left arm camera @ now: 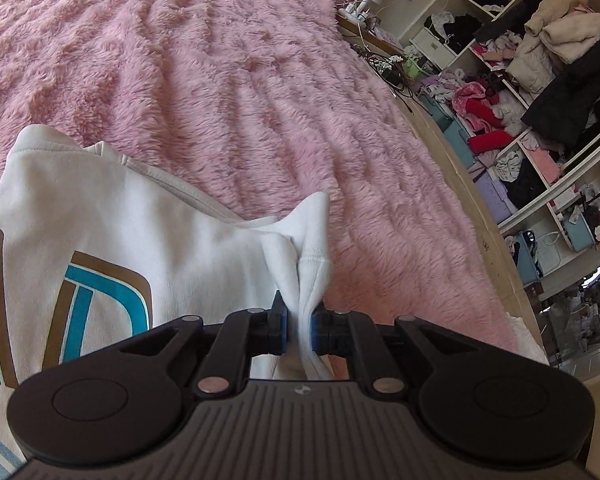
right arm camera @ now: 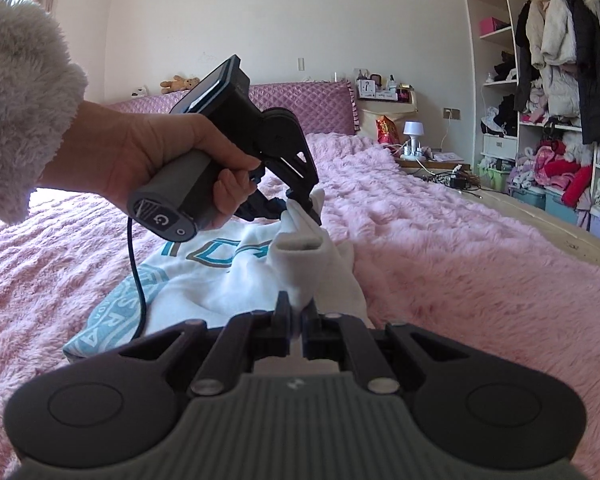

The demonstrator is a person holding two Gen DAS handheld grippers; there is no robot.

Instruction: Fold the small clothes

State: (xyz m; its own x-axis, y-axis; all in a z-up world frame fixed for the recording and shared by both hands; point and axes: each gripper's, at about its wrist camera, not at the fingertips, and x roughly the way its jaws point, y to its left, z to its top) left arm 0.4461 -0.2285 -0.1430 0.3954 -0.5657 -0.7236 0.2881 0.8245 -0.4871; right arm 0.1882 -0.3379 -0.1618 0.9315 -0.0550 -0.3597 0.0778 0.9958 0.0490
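While the white sweatshirt (right arm camera: 204,280) lies on the pink fluffy blanket (right arm camera: 460,264) at lower left of the right wrist view, the left gripper (left arm camera: 300,320) is clenched on a bunch of its fabric. At bottom centre the right gripper (right arm camera: 298,320) also pinches the cloth. A hand (right arm camera: 152,160) in a furry sleeve (right arm camera: 16,100) holds the left tool.

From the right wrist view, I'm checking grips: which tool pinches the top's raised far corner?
The left tool, held by the hand; the right tool pinches the top's near edge.
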